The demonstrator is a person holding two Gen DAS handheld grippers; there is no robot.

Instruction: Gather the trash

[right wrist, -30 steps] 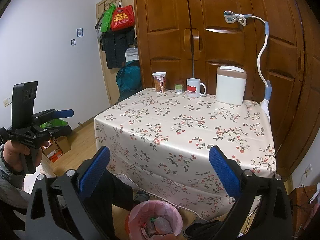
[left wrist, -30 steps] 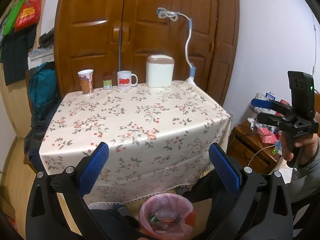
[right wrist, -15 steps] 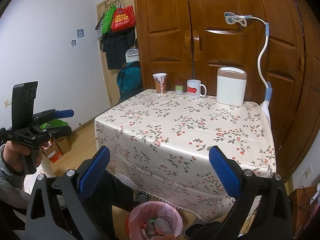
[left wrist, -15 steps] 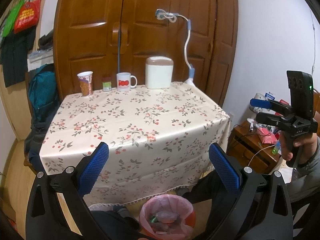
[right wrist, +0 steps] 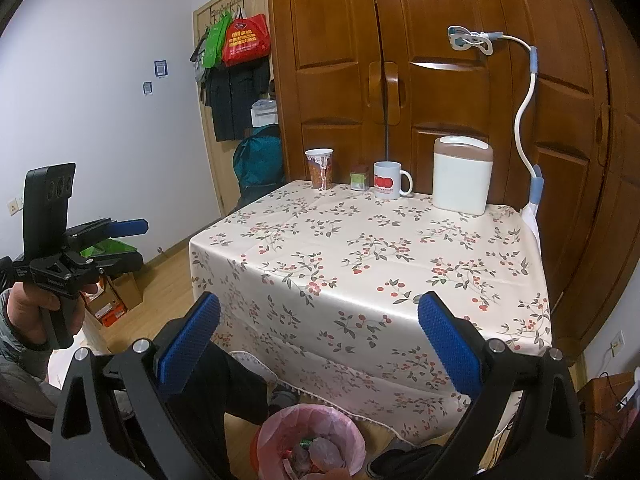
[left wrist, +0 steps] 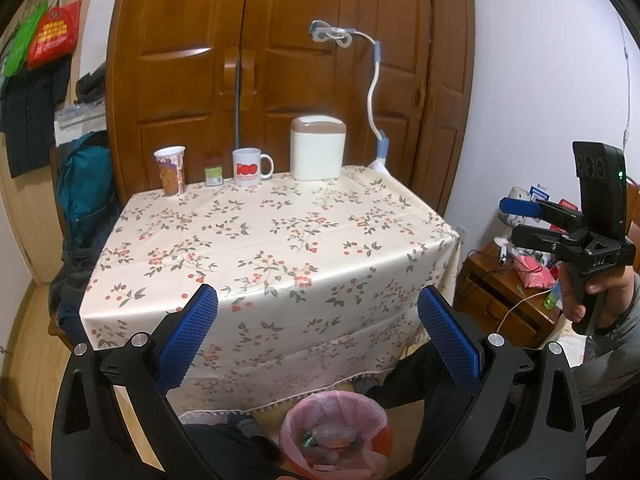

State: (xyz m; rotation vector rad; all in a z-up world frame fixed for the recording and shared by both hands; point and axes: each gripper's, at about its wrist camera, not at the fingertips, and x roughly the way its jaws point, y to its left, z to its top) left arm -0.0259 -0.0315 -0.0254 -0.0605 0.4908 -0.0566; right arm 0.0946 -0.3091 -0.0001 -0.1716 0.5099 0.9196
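While both empty tools gape wide, only the right wrist view shows hanging bags [right wrist: 234,40].

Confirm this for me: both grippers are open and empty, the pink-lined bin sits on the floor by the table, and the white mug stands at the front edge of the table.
The mug's place is wrong. The white mug stands at the back edge of the table, by the wardrobe doors, as the left wrist view shows. The rest holds: left gripper and right gripper are open and empty, and the pink-lined bin sits on the floor.
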